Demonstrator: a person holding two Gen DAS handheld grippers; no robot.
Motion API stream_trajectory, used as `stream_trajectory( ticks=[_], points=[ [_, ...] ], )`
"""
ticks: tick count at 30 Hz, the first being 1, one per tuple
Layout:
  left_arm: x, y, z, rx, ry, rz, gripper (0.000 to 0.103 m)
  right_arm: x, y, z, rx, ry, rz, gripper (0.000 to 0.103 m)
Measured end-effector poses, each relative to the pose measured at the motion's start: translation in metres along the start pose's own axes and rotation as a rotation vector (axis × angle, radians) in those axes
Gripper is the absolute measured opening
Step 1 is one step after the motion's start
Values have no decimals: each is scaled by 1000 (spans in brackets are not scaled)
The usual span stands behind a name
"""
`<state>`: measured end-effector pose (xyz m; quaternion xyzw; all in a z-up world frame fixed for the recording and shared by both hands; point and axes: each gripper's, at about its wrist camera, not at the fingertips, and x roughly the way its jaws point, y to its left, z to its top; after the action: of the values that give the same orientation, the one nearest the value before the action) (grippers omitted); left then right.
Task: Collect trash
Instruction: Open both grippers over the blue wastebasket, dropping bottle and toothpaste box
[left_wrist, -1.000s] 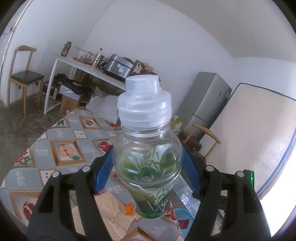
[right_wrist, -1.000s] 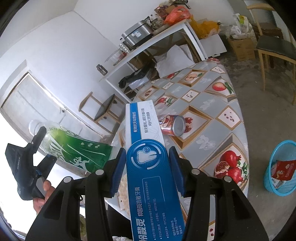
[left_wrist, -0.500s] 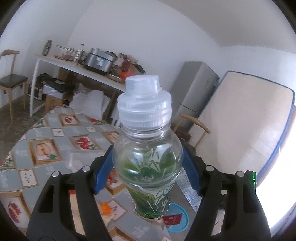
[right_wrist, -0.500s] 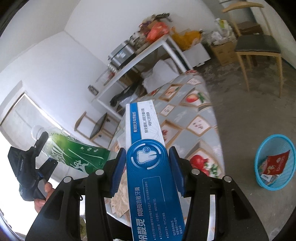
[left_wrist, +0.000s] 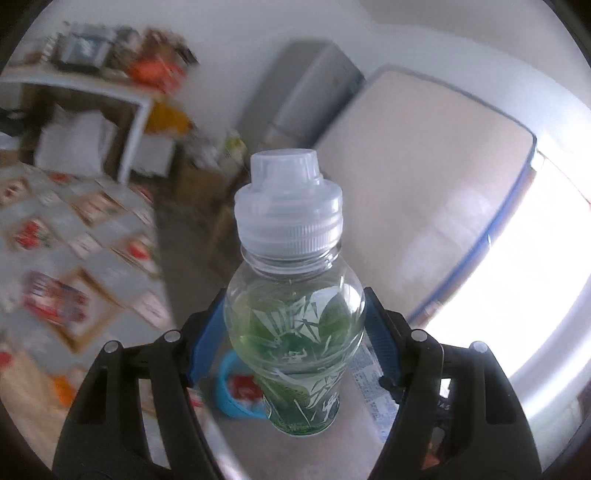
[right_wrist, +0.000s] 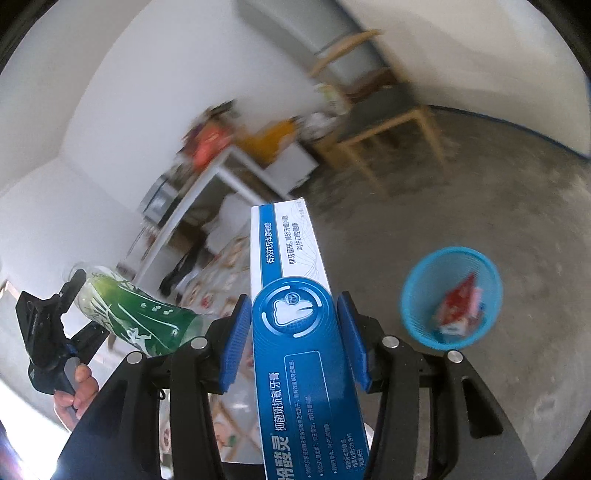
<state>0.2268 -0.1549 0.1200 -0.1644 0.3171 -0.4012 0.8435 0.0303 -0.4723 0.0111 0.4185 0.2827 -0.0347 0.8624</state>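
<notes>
left gripper (left_wrist: 295, 343) clenched on green bottle (left_wrist: 295, 325); right gripper (right_wrist: 293, 339) clenched on toothpaste box (right_wrist: 295, 314), both aloft. blue basket (right_wrist: 450, 299) on floor, well apart. risked missing if released early; smooth bottle liable to slip.

A bare grey concrete floor (right_wrist: 461, 206) carried a blue mesh basket (right_wrist: 413, 295), which stood upright on it with red packaging inside. A wooden chair (right_wrist: 388, 122) stood on the same floor, well apart from the basket, near a white side table (right_wrist: 221, 173). A table (left_wrist: 122, 269) with a fruit-patterned cloth appeared blurred in the left wrist view.
</notes>
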Motion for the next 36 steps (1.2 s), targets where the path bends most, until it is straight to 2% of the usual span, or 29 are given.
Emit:
stream_trajectory(
  ticks=[5,9,15,19,20,21,22,23,25,28,31,33,36],
  points=[
    [86,-17,-22,-35,194,-33,67,4,-57,-12,114,24,-56,47],
    [154,-18,-48,-40,332,30,67,27,-98,-12,203,65,-71,47],
    [240,-6,-66,15,434,176,67,79,-142,6,295,124,-100,47],
    [292,-14,-65,62,464,227,67,134,-170,33,341,176,-137,48],
    [309,-13,-64,76,485,243,67,144,-177,38,349,185,-151,49],
    [324,-12,-66,92,509,260,68,164,-188,44,342,202,-171,61],
    [335,-8,-68,109,527,284,71,177,-199,46,339,215,-199,67],
    [340,-6,-70,121,535,316,75,185,-206,46,347,223,-229,67],
    [336,1,-72,113,534,334,75,210,-223,38,350,266,-290,67],
    [320,13,-77,92,549,299,75,228,-234,20,322,306,-345,67],
    [298,18,-78,128,551,320,75,234,-240,3,311,324,-355,67],
    [285,20,-78,144,551,315,75,231,-242,-5,309,329,-354,67],
    [244,18,-76,151,542,288,75,220,-239,-16,294,321,-350,67]
  ],
)
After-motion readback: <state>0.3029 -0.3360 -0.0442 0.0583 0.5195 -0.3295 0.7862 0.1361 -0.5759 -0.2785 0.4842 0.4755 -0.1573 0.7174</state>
